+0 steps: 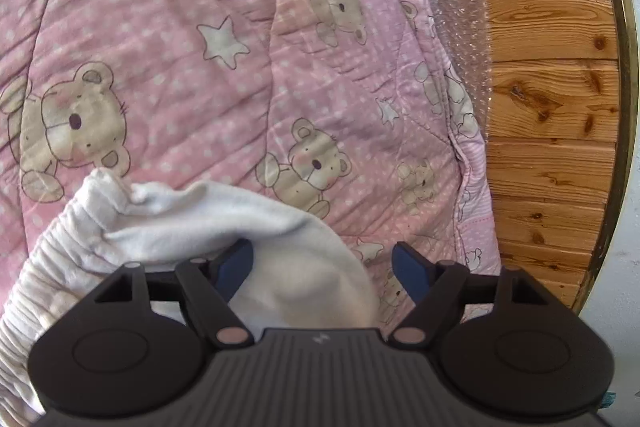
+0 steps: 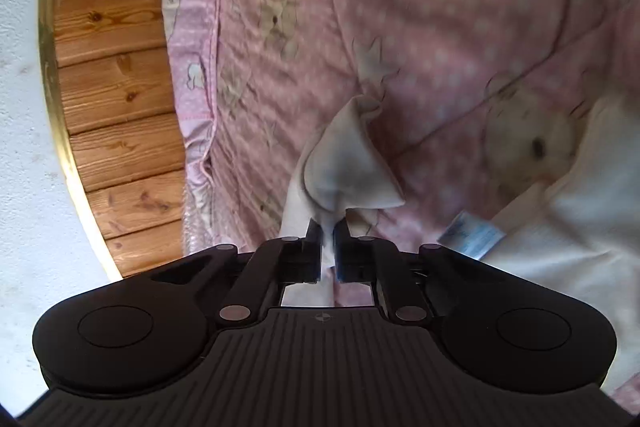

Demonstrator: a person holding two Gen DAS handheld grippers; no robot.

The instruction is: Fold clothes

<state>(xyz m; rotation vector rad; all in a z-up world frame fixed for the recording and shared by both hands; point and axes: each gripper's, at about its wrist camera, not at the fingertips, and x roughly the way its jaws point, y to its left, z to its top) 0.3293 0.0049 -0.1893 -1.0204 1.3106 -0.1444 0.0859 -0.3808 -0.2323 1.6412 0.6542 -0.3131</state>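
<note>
Right gripper [image 2: 328, 239] is the closest thing in its own view, low in the middle of the frame, fingers pressed nearly together and pinching a fold of white garment [image 2: 344, 167]. That pinched corner pokes up above the fingertips like a little tent. More of the same white cloth, with a pale blue care label [image 2: 472, 239] on it, sprawls along the right edge of that frame.

Over in the left wrist view, the left gripper [image 1: 322, 267] has its fingers spread wide, and a rounded hump of the white cloth [image 1: 240, 223] sits between them, but the blue pads aren't pressing on it. A gathered, elastic-looking hem [image 1: 48, 259] runs down the lower left of that frame.

Everything's lying on a bed covered by a pink teddy-bear quilt [image 1: 180, 67], with a wooden floor [image 1: 548, 87] off to the side.

My read: this is the pick-up bit of the fold, one corner secured, the other not yet. Next move probably needs the left fingers to close on a matching edge, ideally at the hem and not mid-cloth, so both hands can lift and spread it flat.
</note>
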